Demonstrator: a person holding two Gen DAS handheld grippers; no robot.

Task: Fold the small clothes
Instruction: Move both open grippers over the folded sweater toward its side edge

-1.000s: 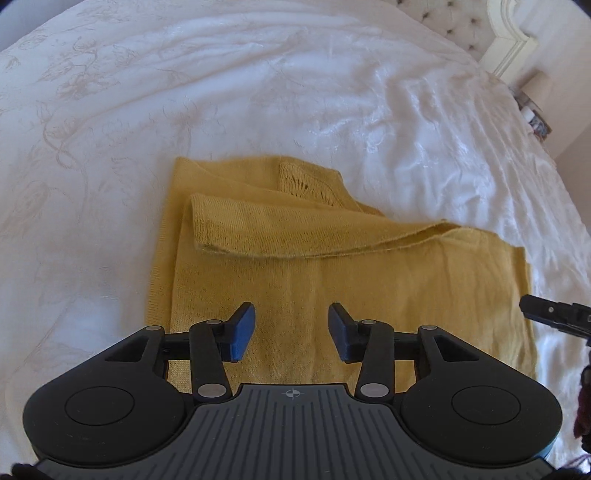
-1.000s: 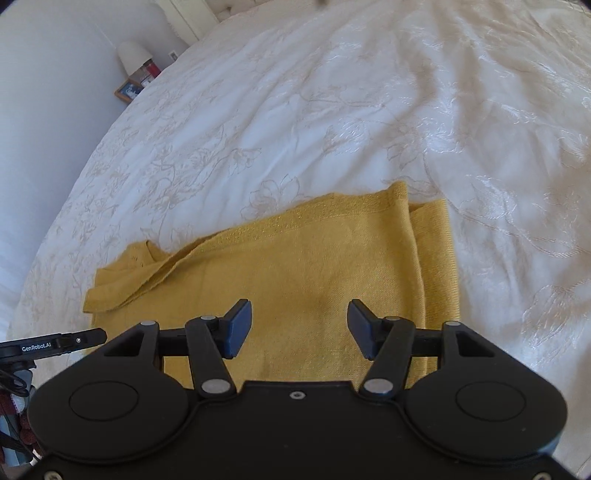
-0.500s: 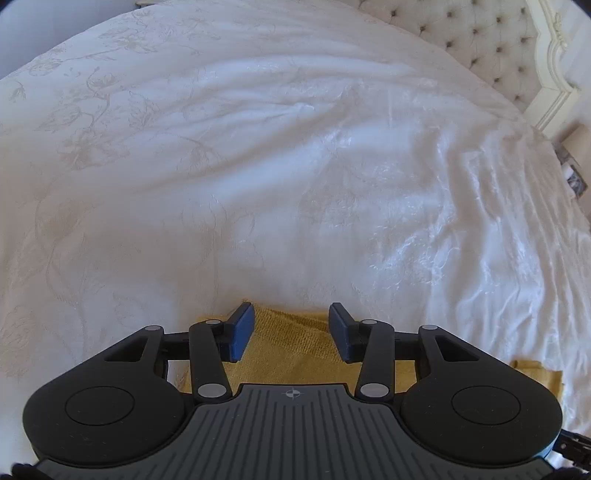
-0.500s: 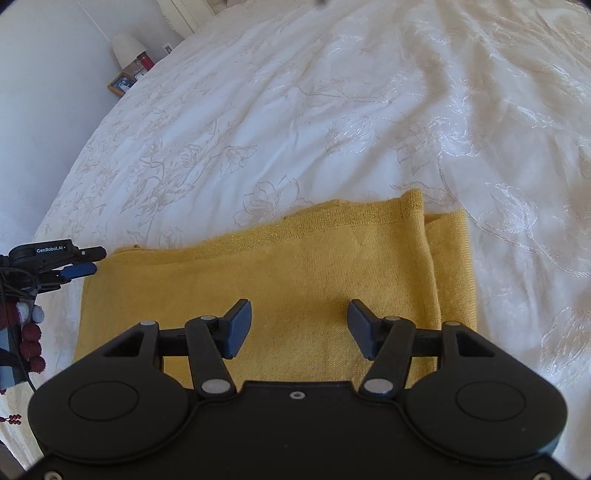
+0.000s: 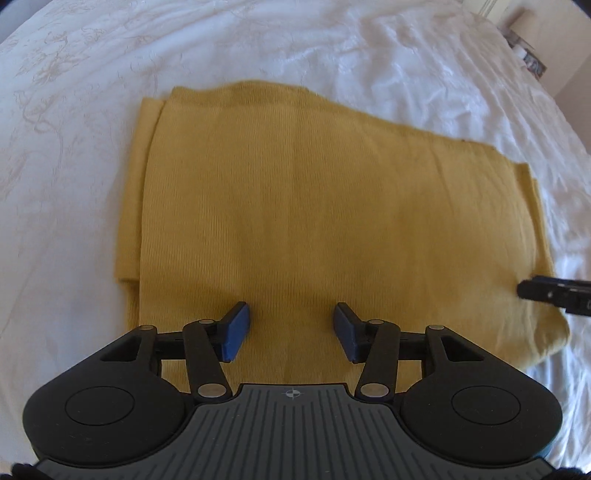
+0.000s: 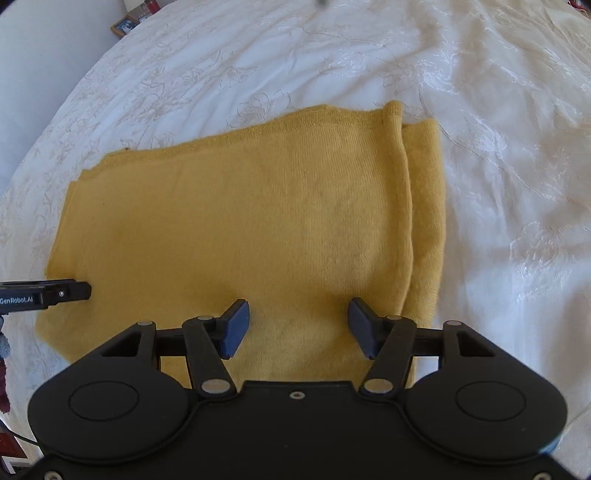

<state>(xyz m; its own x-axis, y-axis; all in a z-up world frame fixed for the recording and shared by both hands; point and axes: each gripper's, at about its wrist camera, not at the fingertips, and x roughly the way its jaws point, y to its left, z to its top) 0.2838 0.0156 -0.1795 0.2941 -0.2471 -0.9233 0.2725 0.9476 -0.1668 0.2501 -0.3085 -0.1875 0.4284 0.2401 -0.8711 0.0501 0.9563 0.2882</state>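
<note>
A mustard-yellow knitted garment (image 5: pixel 314 206) lies folded flat into a rough rectangle on the white bed; in the right wrist view the same garment (image 6: pixel 258 229) shows a doubled edge on its right side. My left gripper (image 5: pixel 291 330) hovers over the garment's near edge, its jaws opening, with nothing between the blue pads. My right gripper (image 6: pixel 299 326) hangs open above the near right part of the cloth, also holding nothing. The other gripper's tip shows at the frame edge in each view.
A white embroidered bedspread (image 5: pixel 258 40) surrounds the garment on all sides. A bedside lamp and framed picture (image 5: pixel 524 44) stand at the far right corner in the left wrist view. A picture frame (image 6: pixel 123 26) sits past the bed's far left edge.
The garment's raised fold has been laid down flat. The left gripper swung forward over the bedspread, then back over the garment, jaws a little wider. The right gripper dipped slightly closer.
</note>
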